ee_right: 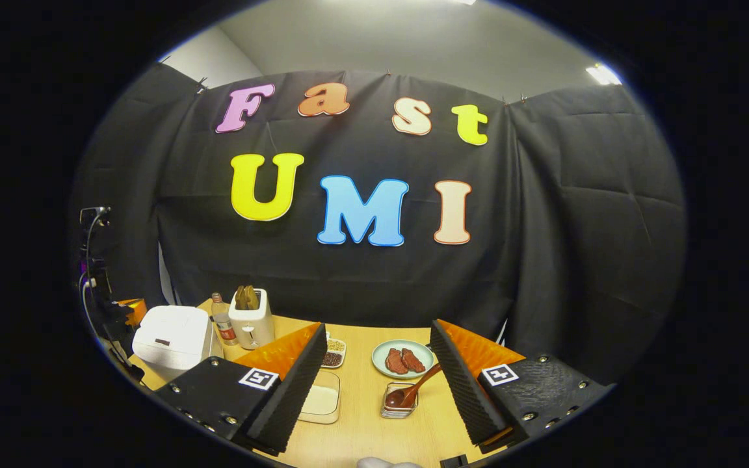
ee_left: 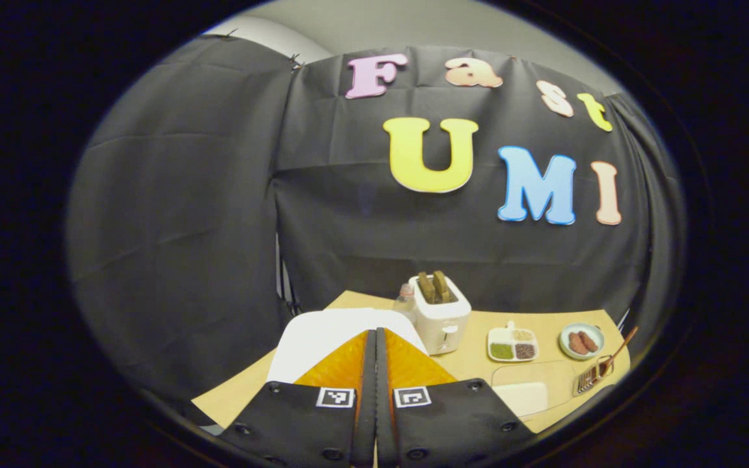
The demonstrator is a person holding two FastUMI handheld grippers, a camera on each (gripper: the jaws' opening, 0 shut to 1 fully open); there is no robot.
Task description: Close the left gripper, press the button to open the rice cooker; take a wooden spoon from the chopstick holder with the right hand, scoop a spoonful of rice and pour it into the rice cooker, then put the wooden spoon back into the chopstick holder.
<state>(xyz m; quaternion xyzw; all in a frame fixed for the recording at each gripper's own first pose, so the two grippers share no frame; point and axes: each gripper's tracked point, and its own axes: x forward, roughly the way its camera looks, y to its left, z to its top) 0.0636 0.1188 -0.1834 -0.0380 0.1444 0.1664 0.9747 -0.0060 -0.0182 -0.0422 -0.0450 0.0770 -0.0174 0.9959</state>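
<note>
Rice cooker (ee_left: 322,338) beyond closed left jaws, lid down

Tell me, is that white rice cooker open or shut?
Shut. The rice cooker's lid lies flat on its body, with no gap showing.

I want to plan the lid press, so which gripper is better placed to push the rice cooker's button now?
Left. The left gripper is shut and sits right over the closed rice cooker. The right gripper is open, facing the wooden spoon in its holder.
</note>
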